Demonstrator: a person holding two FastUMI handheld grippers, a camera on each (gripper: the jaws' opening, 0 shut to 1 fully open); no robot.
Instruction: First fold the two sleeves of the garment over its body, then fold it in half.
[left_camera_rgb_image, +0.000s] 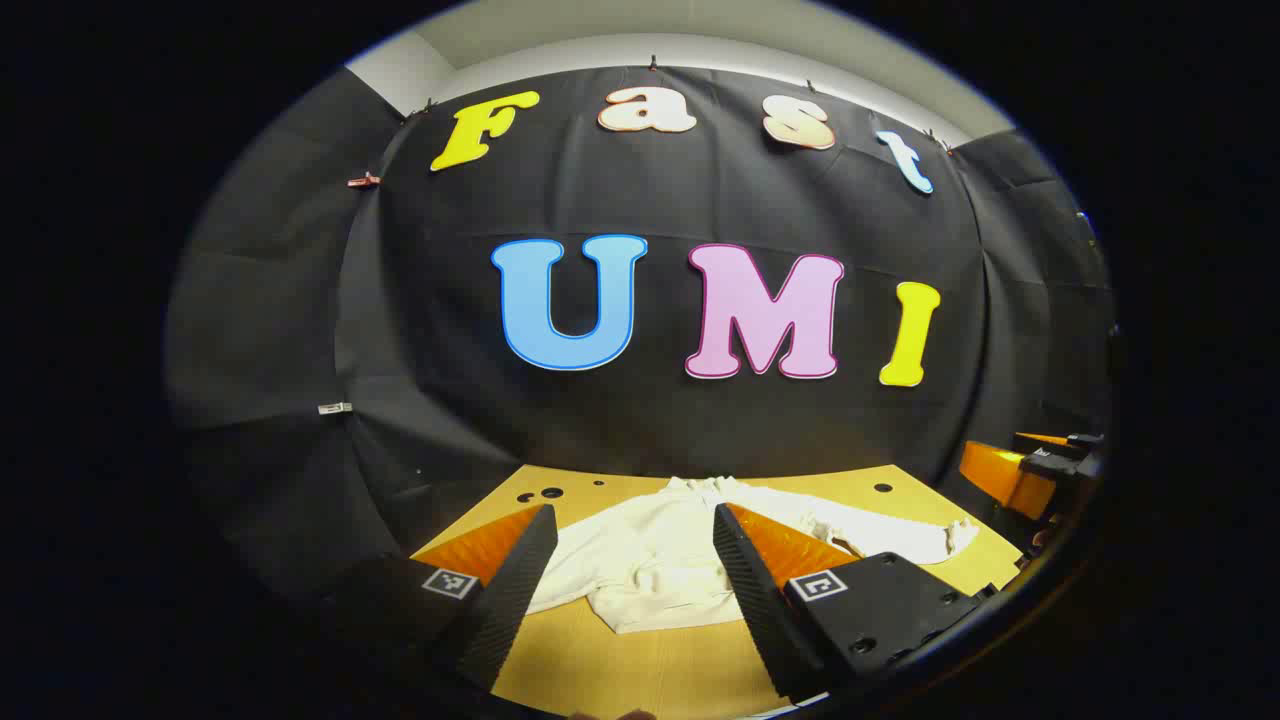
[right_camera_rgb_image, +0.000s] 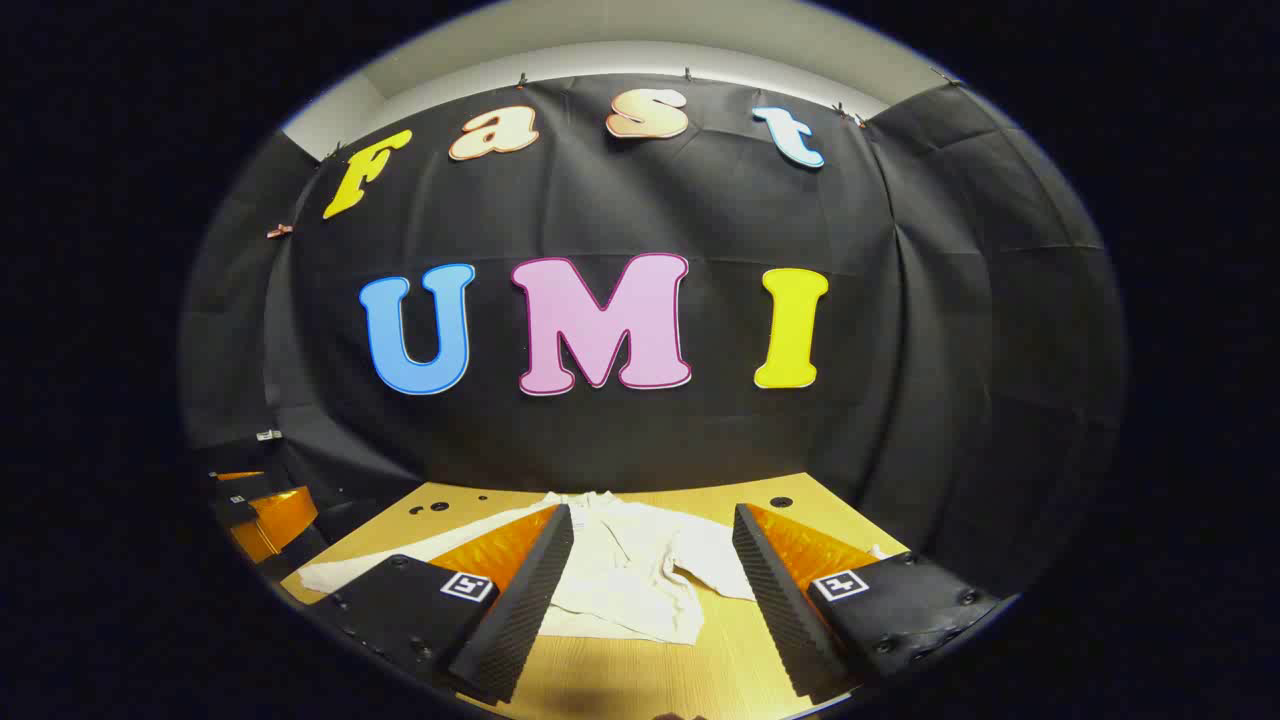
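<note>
A cream long-sleeved garment (left_camera_rgb_image: 650, 560) lies spread on the wooden table (left_camera_rgb_image: 640, 665), collar toward the booth wall. One sleeve (left_camera_rgb_image: 900, 540) stretches out to the right. My left gripper (left_camera_rgb_image: 632, 512) hovers open over the table's near edge, nothing between its fingers. In the right gripper view the garment (right_camera_rgb_image: 640, 575) is rumpled in the middle and a sleeve (right_camera_rgb_image: 325, 577) runs off to the left behind a finger. My right gripper (right_camera_rgb_image: 652, 512) is open and holds nothing. Each gripper shows at the edge of the other's view: the right gripper (left_camera_rgb_image: 1030, 470), the left gripper (right_camera_rgb_image: 260, 510).
The tabletop (right_camera_rgb_image: 640, 685) has small round holes near its far edge, such as one hole (left_camera_rgb_image: 882, 487) and another hole (right_camera_rgb_image: 780, 501). The black cloth wall stands right behind the table. Bare wood lies between the garment's hem and the near edge.
</note>
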